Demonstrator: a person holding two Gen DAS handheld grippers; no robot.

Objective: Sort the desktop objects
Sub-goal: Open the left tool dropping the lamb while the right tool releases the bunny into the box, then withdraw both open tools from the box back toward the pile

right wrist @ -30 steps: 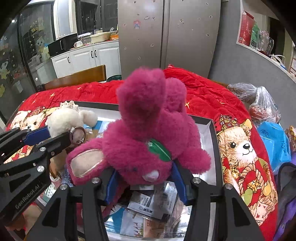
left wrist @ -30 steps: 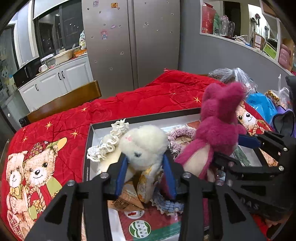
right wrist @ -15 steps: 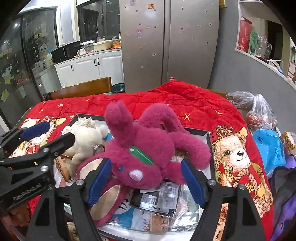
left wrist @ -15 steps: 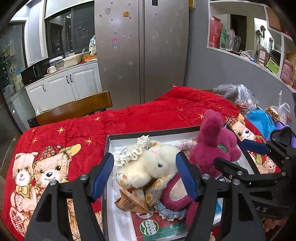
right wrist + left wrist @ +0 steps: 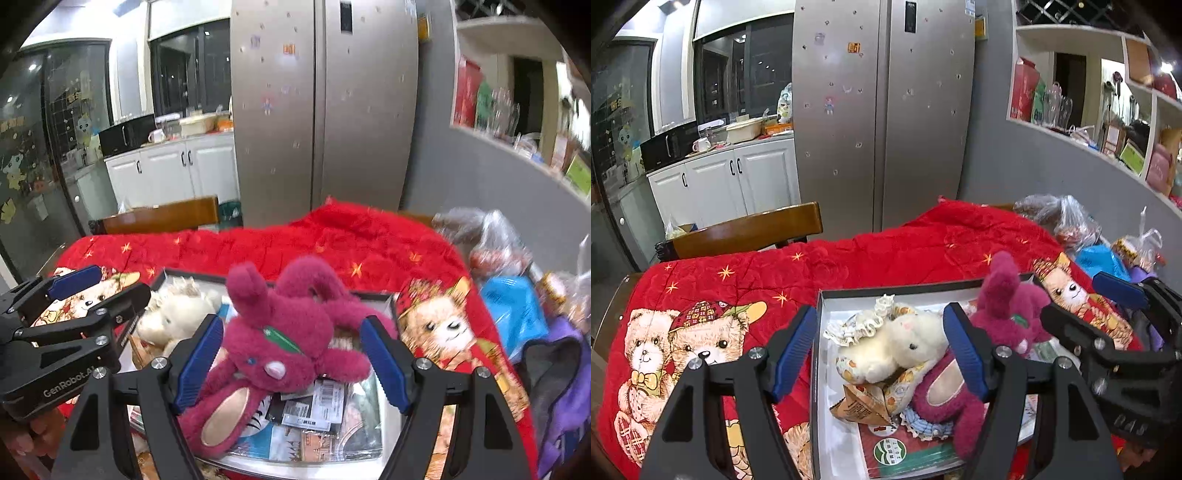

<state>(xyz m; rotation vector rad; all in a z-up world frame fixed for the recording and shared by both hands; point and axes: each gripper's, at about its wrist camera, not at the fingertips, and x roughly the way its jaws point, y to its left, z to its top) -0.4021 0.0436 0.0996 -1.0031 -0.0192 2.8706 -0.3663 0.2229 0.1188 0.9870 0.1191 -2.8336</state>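
A cream plush rabbit and a magenta plush rabbit lie in a shallow open box on the red quilt. My left gripper is open and empty above and in front of the cream rabbit. My right gripper is open and empty over the magenta rabbit, which lies on papers and packets. The cream rabbit also shows in the right wrist view, left of the magenta one. Each gripper appears at the edge of the other's view.
The box also holds a crumpled snack packet, a booklet and crochet pieces. A wooden chair back stands behind the table. Plastic bags and a blue bag sit at the right edge.
Both grippers opened, let go of their plush rabbits into the box, and pulled back and up. The toys now lie lower in the box.
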